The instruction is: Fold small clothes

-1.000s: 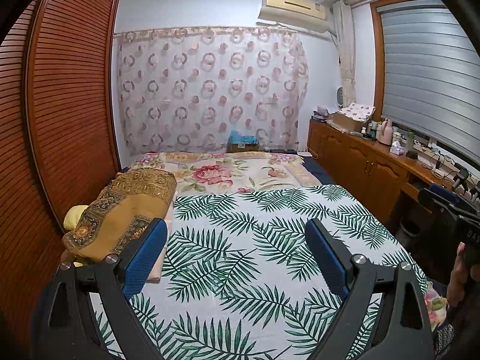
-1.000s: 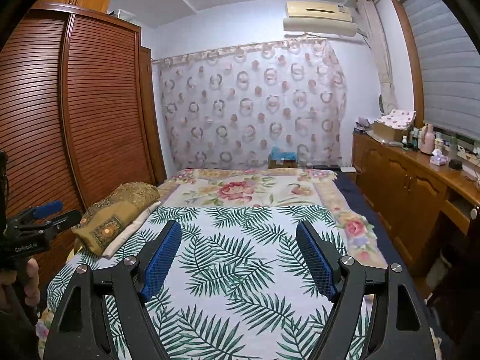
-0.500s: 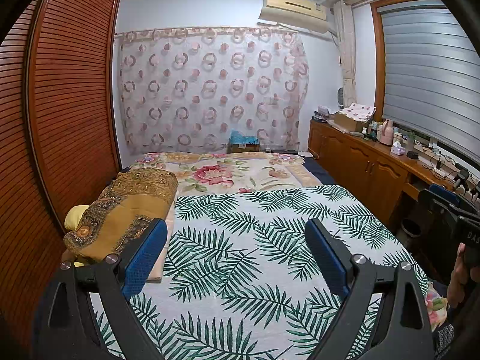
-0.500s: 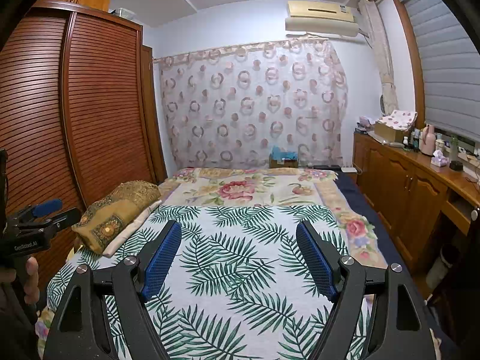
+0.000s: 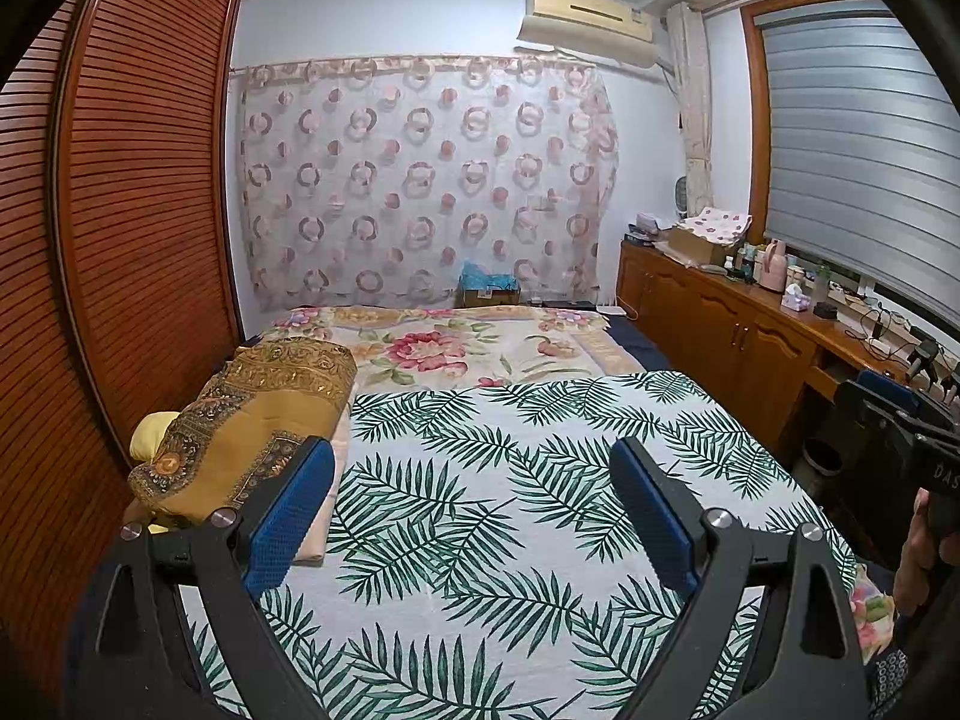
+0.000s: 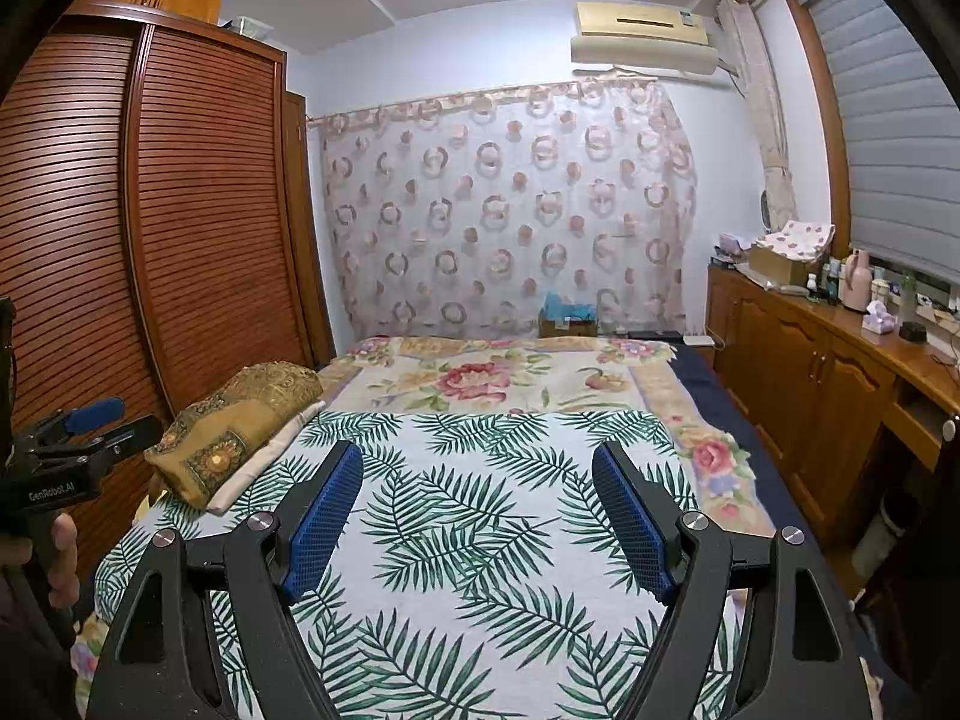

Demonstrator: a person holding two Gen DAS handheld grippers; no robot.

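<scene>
While both grippers hang above bed, no small garment shows anywhere in either view. Bed's left edge: folded gold brocade cloth (image 5: pixel 252 420) on pale pillow, parked clear of palm-leaf sheet (image 5: pixel 510 480). Left gripper (image 5: pixel 474 510) jaws spread wide, empty. Right gripper (image 6: pixel 477 516) likewise, empty; sheet's middle seemingly kept flat as folding surface.

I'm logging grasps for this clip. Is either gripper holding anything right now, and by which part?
Nothing is held. The left gripper and the right gripper are both open above the palm-leaf printed bedspread.
</scene>
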